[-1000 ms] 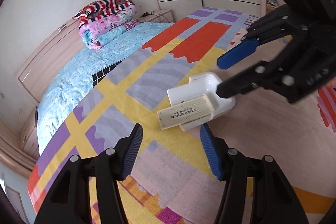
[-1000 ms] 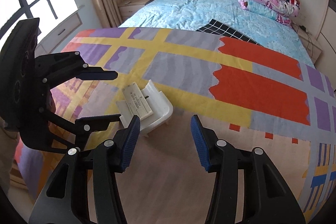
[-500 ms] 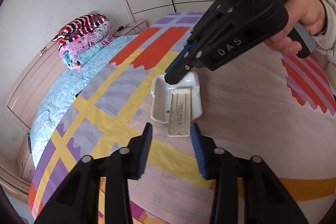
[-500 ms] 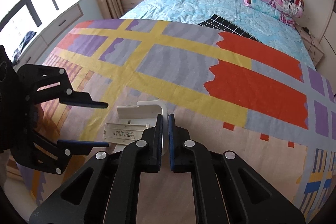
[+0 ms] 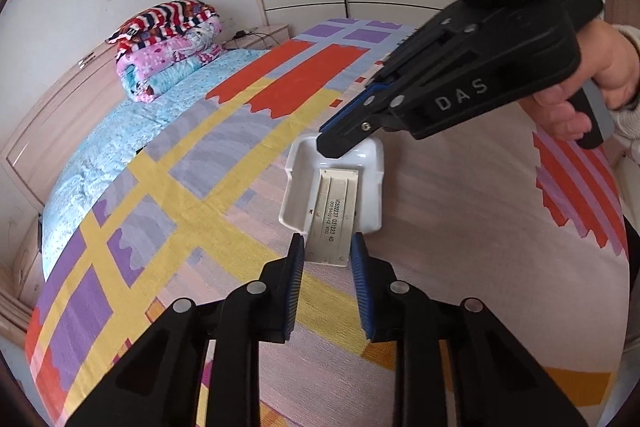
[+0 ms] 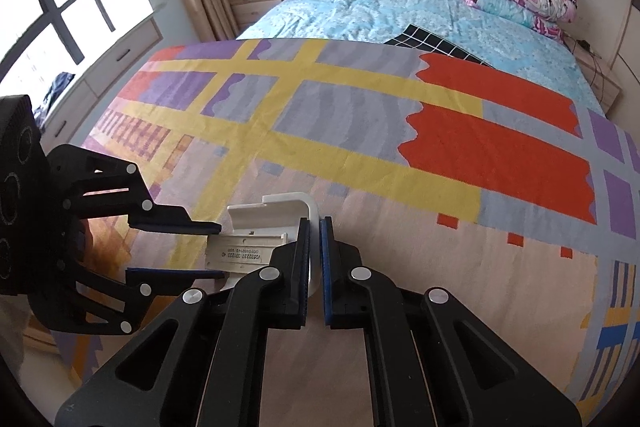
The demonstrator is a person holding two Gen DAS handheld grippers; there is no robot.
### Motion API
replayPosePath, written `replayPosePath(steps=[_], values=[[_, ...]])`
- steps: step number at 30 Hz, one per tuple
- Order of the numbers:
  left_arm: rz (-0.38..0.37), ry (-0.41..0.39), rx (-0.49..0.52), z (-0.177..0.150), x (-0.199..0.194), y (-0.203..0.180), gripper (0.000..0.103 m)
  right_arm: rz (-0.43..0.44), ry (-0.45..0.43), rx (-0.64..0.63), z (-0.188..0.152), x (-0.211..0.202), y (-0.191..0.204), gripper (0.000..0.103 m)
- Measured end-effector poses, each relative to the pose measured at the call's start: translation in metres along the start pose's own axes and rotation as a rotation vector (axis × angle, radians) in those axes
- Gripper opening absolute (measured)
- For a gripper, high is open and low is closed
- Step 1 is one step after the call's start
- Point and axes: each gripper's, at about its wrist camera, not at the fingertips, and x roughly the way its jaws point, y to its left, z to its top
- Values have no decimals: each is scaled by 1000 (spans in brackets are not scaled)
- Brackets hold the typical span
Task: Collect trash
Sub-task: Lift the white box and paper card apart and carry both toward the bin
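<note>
Both grippers work the trash: right gripper [image 6: 314, 251] clamps white tray [image 5: 300, 183]'s twelve-o'clock rim; left gripper [image 5: 326, 259] closing around beige strip [image 5: 334, 223]; lift next

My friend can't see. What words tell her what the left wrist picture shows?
The left gripper is closing around a cream plastic strip sticking out of a white tray on a colourful bedspread. The right gripper, held by a hand, pinches the tray's far rim.

Bedspread [image 5: 460, 247] open around white tray [image 5: 372, 163]; folded blankets [image 5: 168, 47] well apart at headboard.
</note>
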Motion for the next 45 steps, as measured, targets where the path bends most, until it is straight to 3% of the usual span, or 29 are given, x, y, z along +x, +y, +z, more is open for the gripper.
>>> replayPosePath(steps=[5, 13, 21, 25, 35, 45], values=[[12, -59, -46, -5, -24, -9, 23, -28, -20, -5, -7, -11, 3, 6], [32, -24, -133, -17, -58, -25, 23, -45, -49, 6, -24, -34, 7, 6], [68, -61, -191, -27, -102, -53, 23, -71, -83, 12, -51, -70, 9, 6], [84, -93, -195, -34, -125, -77, 23, -74, -106, 9, -69, -91, 11, 6], [95, -88, -213, -45, -153, -139, 23, -85, -154, -13, -122, -135, 19, 6], [118, -98, -294, -68, -179, -185, 23, -87, -216, -39, -176, -183, 33, 6]])
